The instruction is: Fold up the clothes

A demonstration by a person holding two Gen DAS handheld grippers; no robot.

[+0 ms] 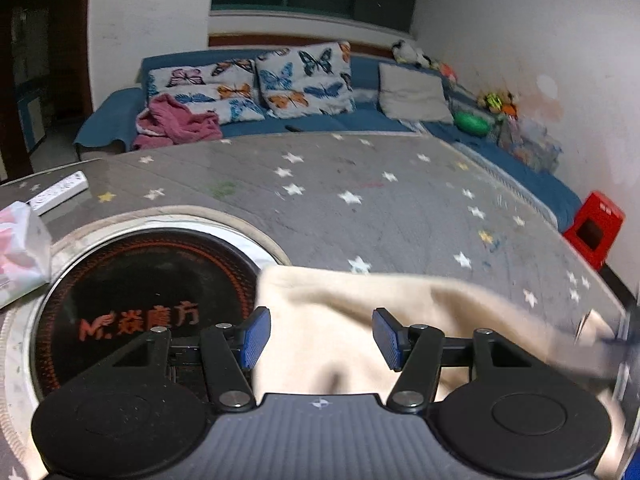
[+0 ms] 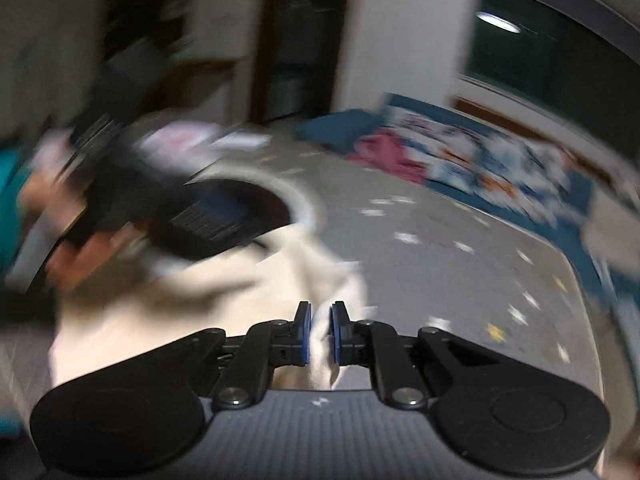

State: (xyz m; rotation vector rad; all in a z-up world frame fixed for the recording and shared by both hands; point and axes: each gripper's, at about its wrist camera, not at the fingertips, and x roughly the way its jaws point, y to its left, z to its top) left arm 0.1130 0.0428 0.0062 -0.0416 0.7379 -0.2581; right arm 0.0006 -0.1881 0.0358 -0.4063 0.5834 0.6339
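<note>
Dim indoor light, fisheye-bent edges, heavy motion blur in right view.

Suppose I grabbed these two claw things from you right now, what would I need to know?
Left claw: open, holding nothing, its blue pads either side of the cream garment.
Right claw: shut on a bunched edge of the cream garment; its view is blurred with motion.
Where things are: the garment lies rumpled on the grey star-patterned table cover, beside the round black heater plate set into the table.
Done: one edge gripped; no neat fold visible.
Left: probably grip a second edge with the left claw, spread the garment flat, then fold it.
</note>
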